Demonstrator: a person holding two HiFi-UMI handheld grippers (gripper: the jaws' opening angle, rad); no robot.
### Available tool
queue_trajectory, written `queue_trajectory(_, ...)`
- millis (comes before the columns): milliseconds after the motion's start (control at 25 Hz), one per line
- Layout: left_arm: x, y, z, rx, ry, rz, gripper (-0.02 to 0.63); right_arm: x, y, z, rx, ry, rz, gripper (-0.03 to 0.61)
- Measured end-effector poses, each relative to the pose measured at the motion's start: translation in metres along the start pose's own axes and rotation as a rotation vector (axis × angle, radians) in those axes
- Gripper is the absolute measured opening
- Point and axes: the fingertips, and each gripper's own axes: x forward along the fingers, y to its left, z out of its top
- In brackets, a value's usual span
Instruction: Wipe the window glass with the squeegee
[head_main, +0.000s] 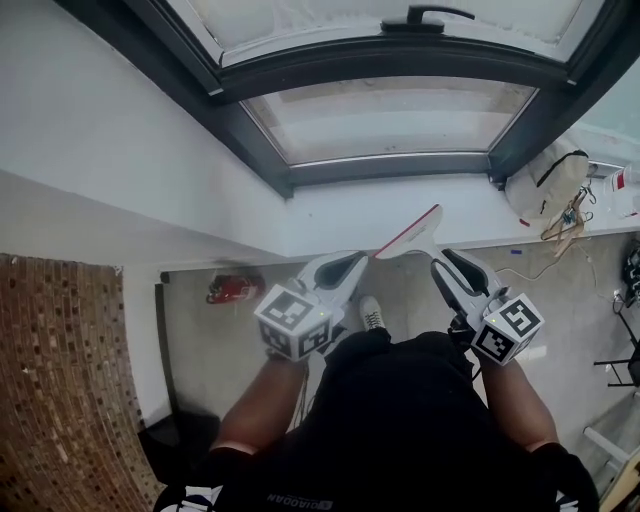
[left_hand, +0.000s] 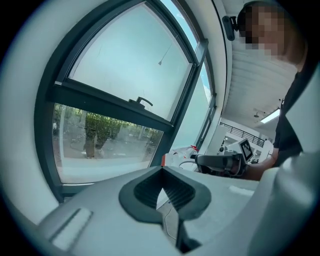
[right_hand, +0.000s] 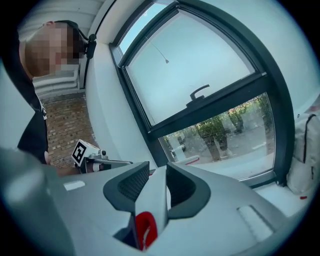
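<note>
Closest in, black shirt (head_main: 400, 420), with both tools held out side by side just short of the sill (head_main: 330, 215). Grips the squeegee (head_main: 408, 237) by its white handle in the right gripper (head_main: 452, 268), jaws pressed onto it, red loop showing behind them. Carries the left gripper (head_main: 343, 270) closed on nothing, tips together, just beside the blade's lower end. Lies with blade aslant in the head view, low at left and rising rightward, red edge turned toward the window glass (head_main: 390, 120) yet well apart from it, crossing the sill's near edge. Calls, probably, for a reach forward and up with the right hand alone, then squaring the blade flat to the pane.
</note>
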Motion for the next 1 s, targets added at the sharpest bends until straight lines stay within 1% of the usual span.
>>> queue_trajectory(120,0.000,0.021,0.010,-0.010,-0.016,0.000,0.000,0.020,0.000,0.008,-0.014,0.001,0.001,0.127)
queue_trajectory(360,0.000,0.049,0.026,-0.021,-0.041,-0.003,0.000,0.048,0.000,0.020,-0.043,0.008,0.002,0.127)
queue_trajectory(560,0.005,0.063,0.034,-0.029,-0.046,-0.004,0.000,0.067,-0.003,0.031,-0.053,0.021,0.013,0.127)
queue_trajectory(840,0.011,0.084,0.051,-0.042,-0.077,0.053,0.000,0.095,-0.012,0.050,-0.072,0.033,0.072,0.127)
queue_trajectory(1000,0.018,0.091,0.068,-0.032,-0.101,0.091,0.000,0.107,-0.019,0.069,-0.123,0.021,0.117,0.127)
